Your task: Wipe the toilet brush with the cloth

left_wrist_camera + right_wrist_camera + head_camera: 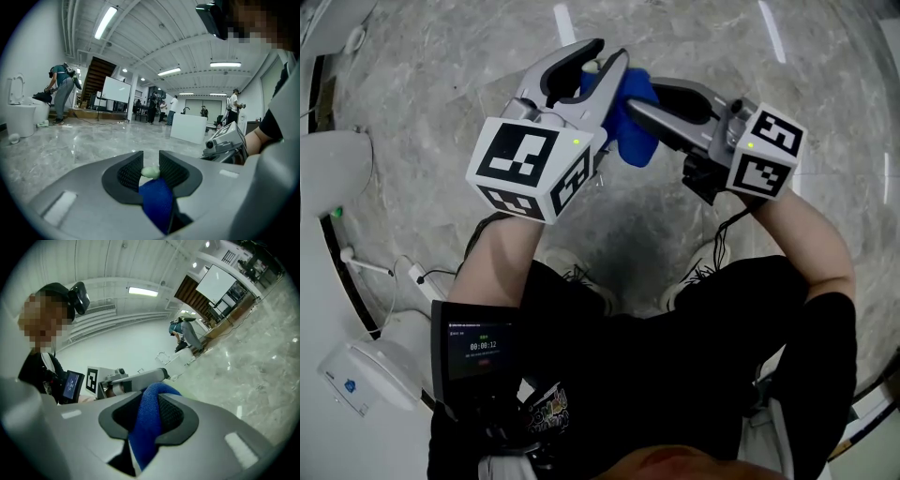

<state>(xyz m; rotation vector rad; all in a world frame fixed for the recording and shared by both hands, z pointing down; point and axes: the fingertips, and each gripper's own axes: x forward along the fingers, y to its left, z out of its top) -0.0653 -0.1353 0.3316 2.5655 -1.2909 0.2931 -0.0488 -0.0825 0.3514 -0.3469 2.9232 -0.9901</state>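
Note:
Both grippers are raised in front of me over the marble floor. My left gripper (605,58) is shut on a small pale green end piece (150,171), seemingly the tip of the toilet brush; the rest of the brush is hidden. A blue cloth (630,120) bunches just below that tip and hangs between the two grippers. My right gripper (642,99) comes in from the right and is shut on a fold of the blue cloth (147,420), close against the left gripper (136,379). The right gripper (225,140) also appears beside the left jaws.
A white toilet (333,164) and white fixtures (370,370) line the left wall. A small screen (473,352) hangs at my chest. Far off stand another toilet (18,117), a person bending over (61,89) and a white counter (190,127).

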